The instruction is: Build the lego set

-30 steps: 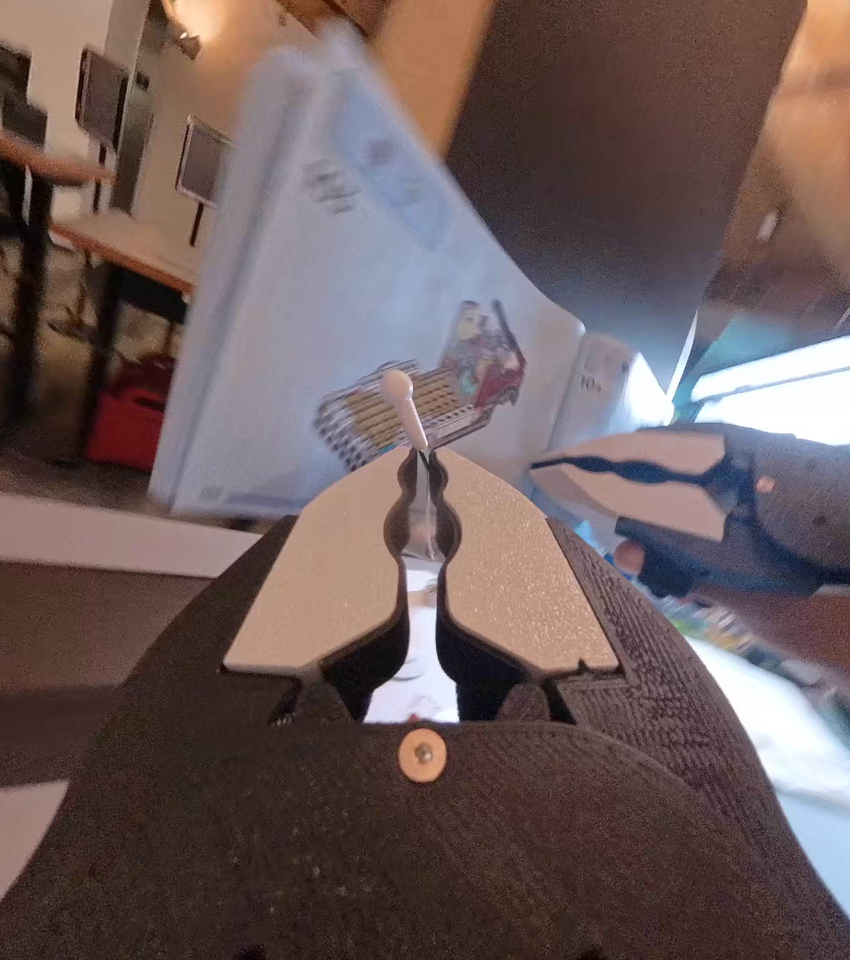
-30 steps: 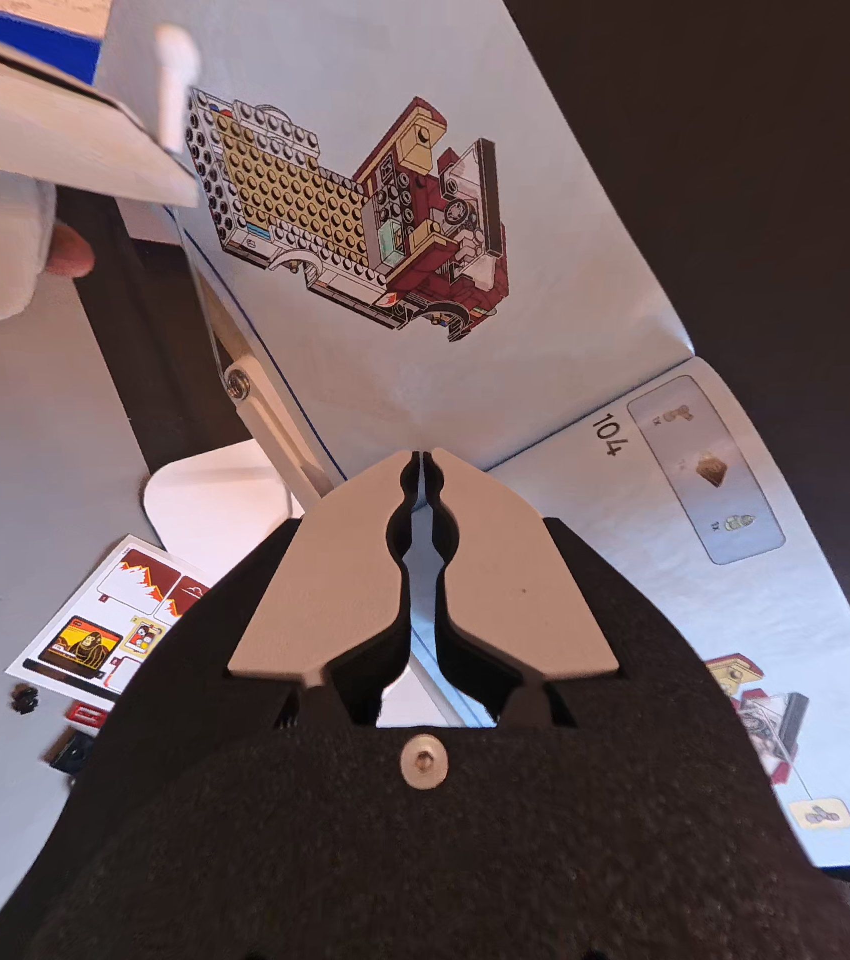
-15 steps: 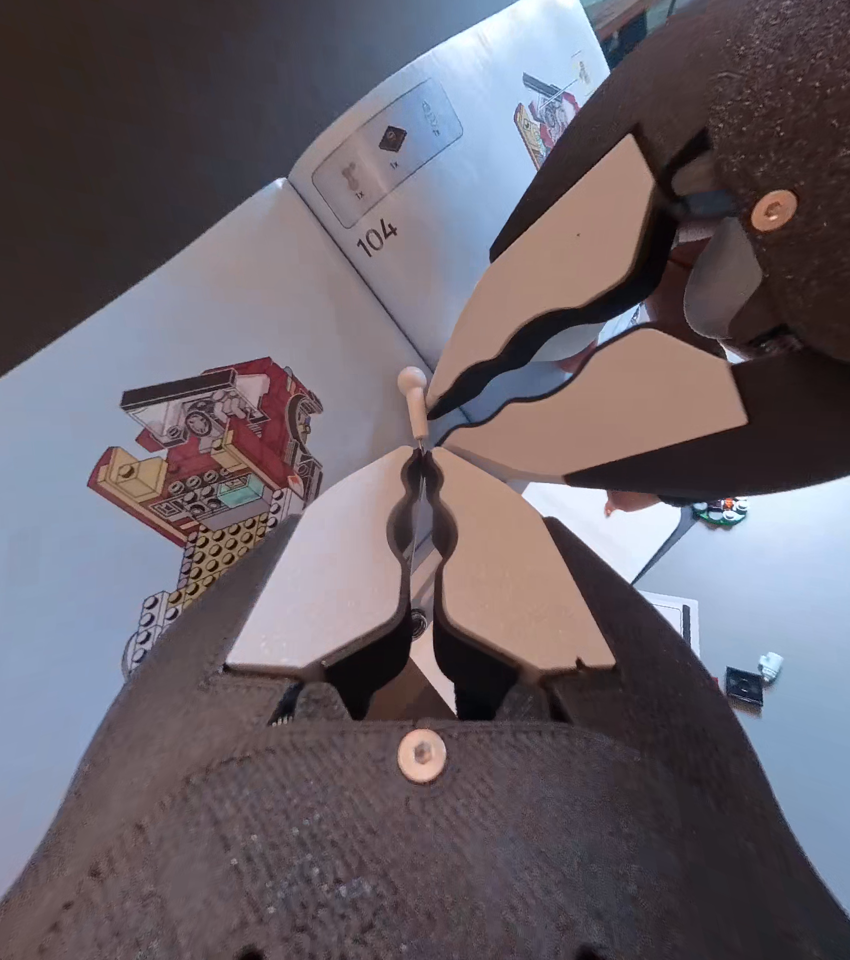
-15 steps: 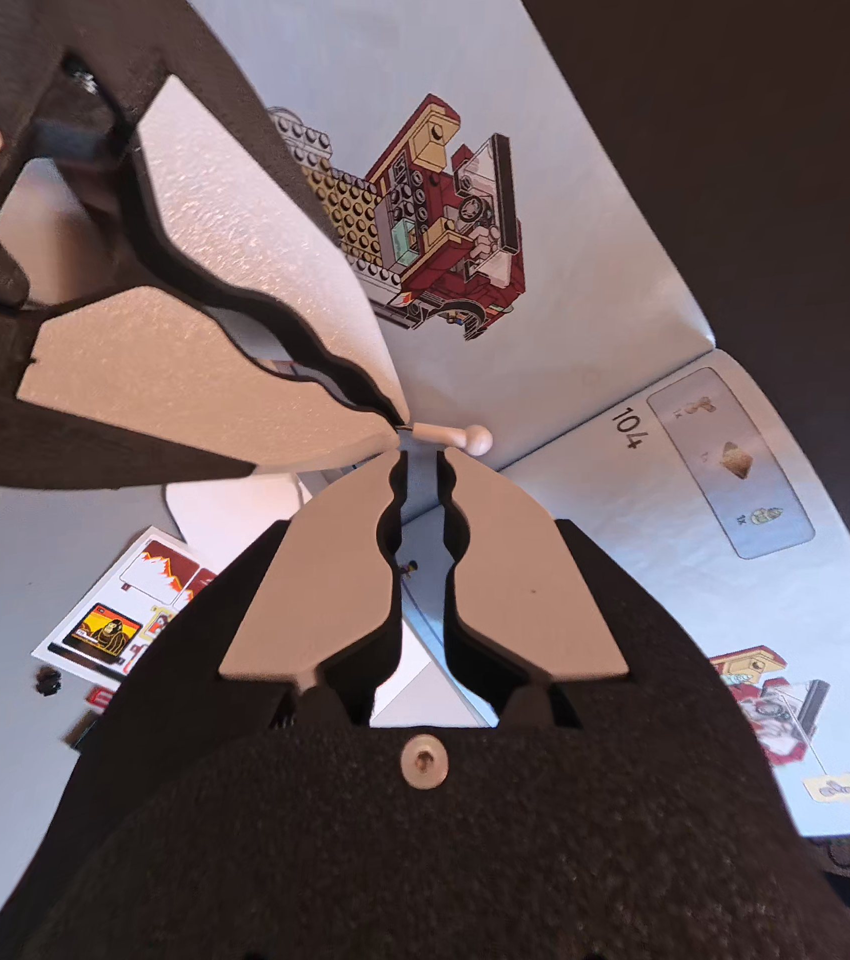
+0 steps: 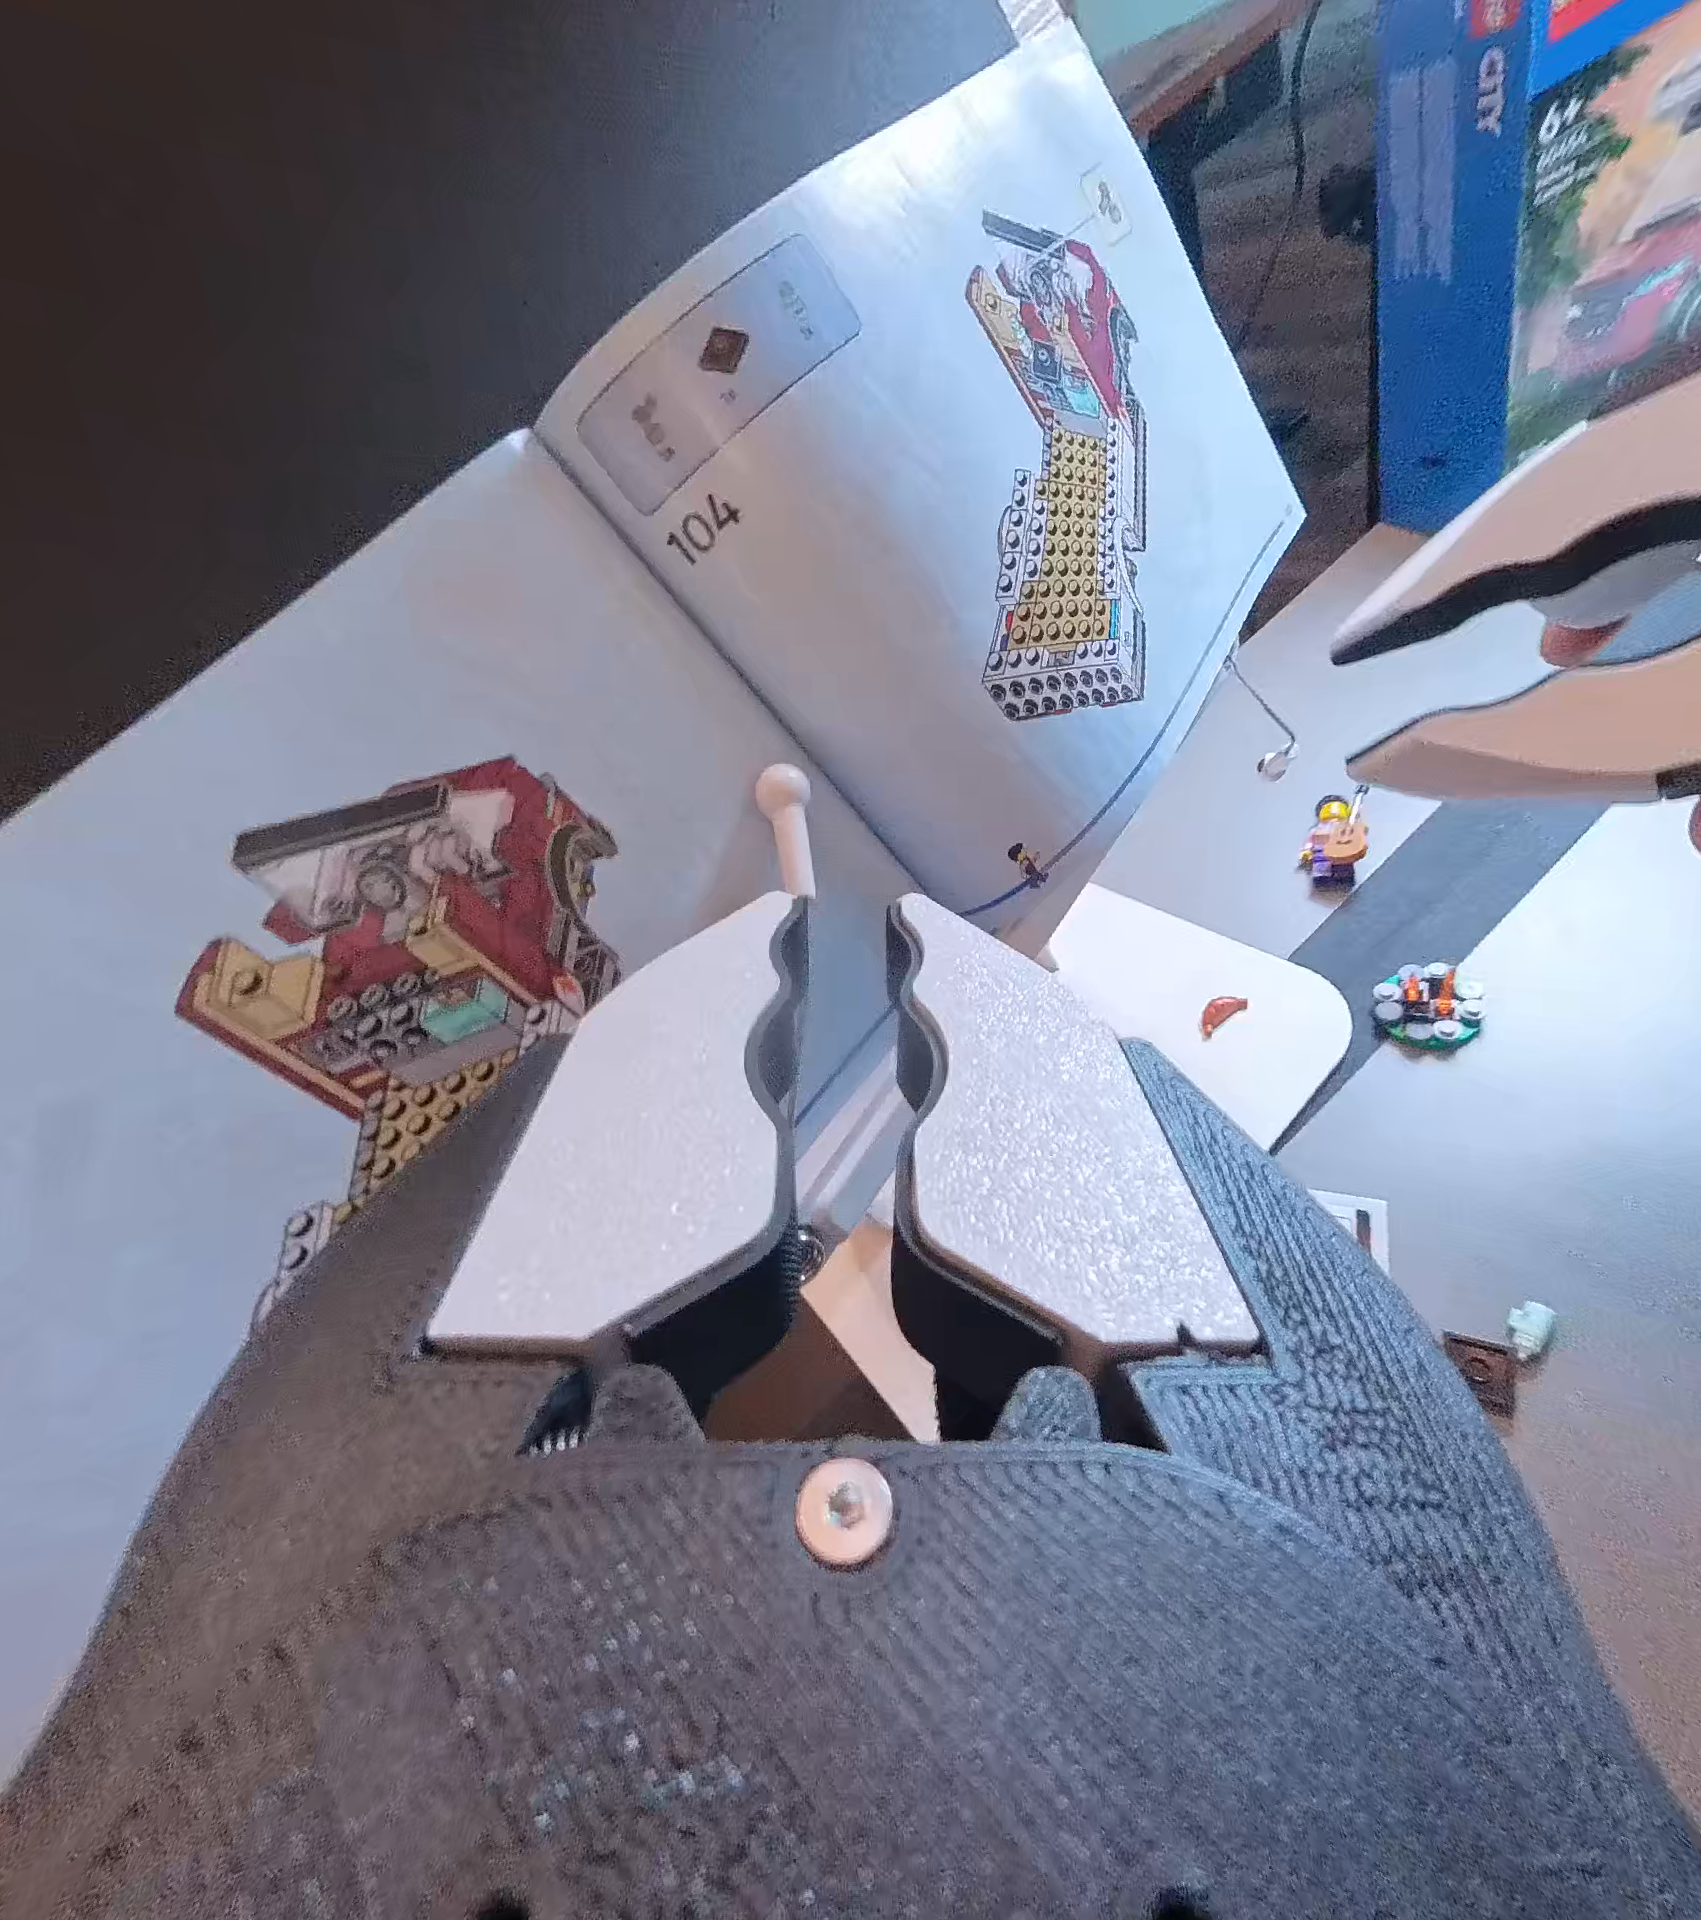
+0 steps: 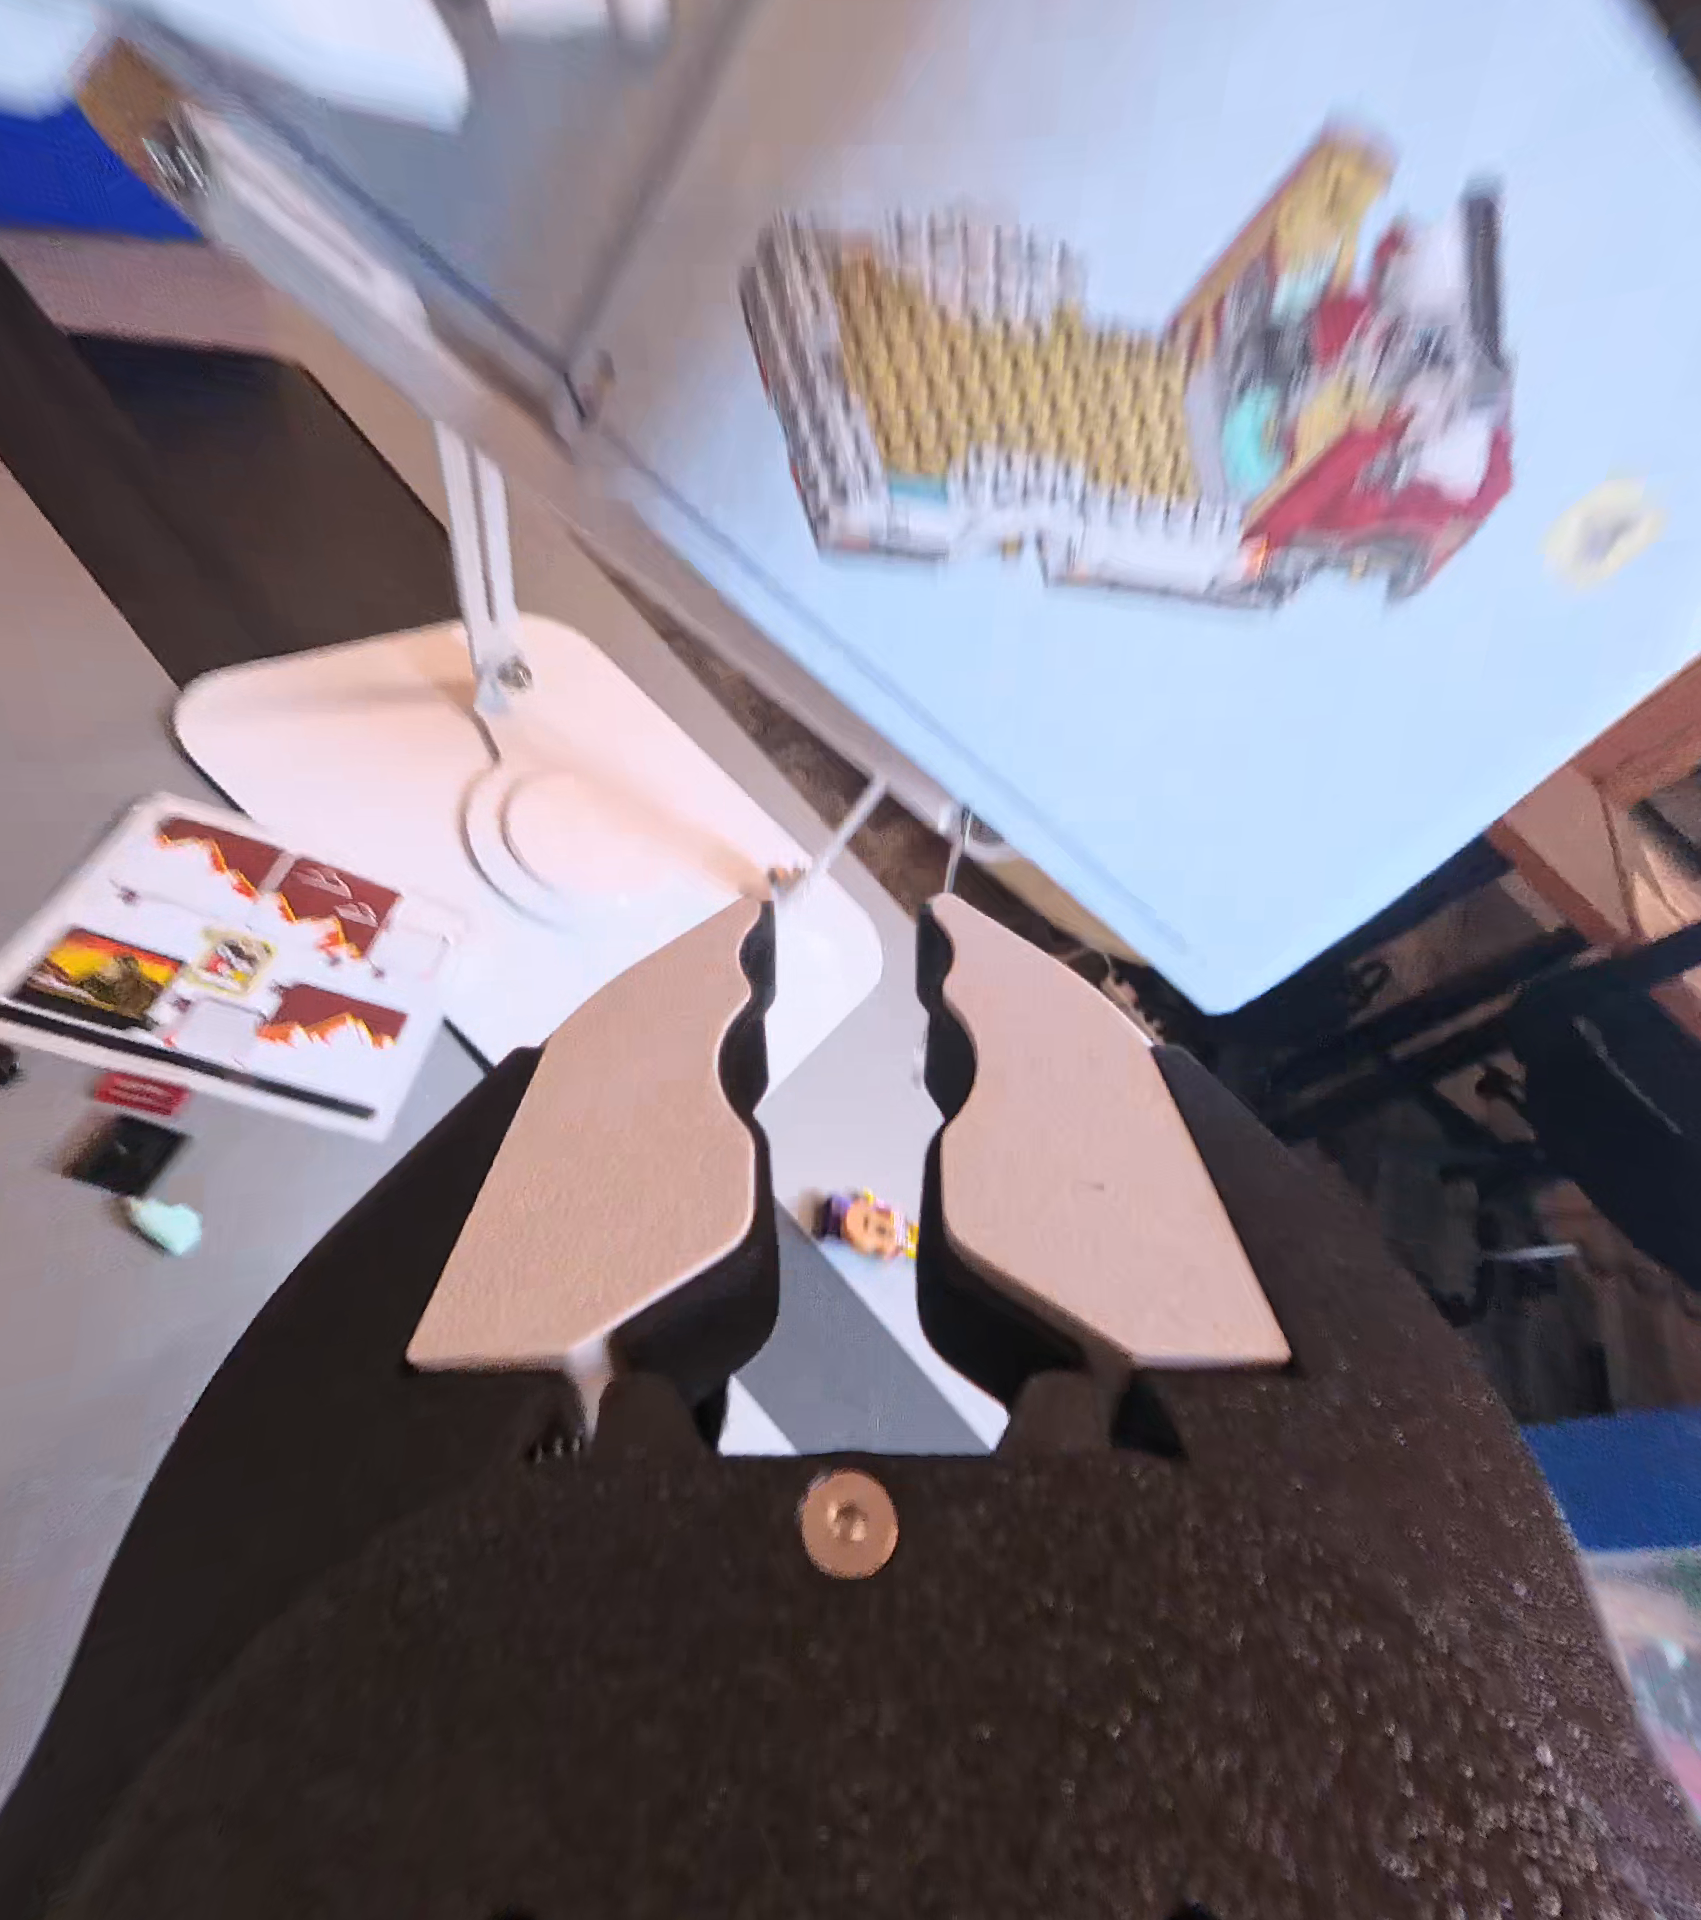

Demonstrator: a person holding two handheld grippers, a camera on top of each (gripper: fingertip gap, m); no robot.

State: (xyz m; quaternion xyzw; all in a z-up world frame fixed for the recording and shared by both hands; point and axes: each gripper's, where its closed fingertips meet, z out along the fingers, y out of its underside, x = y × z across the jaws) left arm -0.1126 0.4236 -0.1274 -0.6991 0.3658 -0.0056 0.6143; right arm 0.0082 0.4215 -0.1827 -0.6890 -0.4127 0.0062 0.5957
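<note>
Left gripper (image 5: 846, 914) is standing part open; a small white ball-ended lever piece (image 5: 786, 826) is clinging to its left finger tip, likely stuck rather than clamped. Just beyond, the open pale-blue instruction booklet (image 5: 472, 665) is propped on a white stand (image 5: 1241, 1039), presumably for reference. Right gripper (image 6: 846, 920) is gaping empty above the grey table (image 6: 15, 1351); a small purple-and-yellow minifigure (image 6: 867, 1221) is lying beneath it, a printed sticker sheet (image 6: 191, 956) to its left.

Open booklet (image 5: 534, 665) close ahead
</note>
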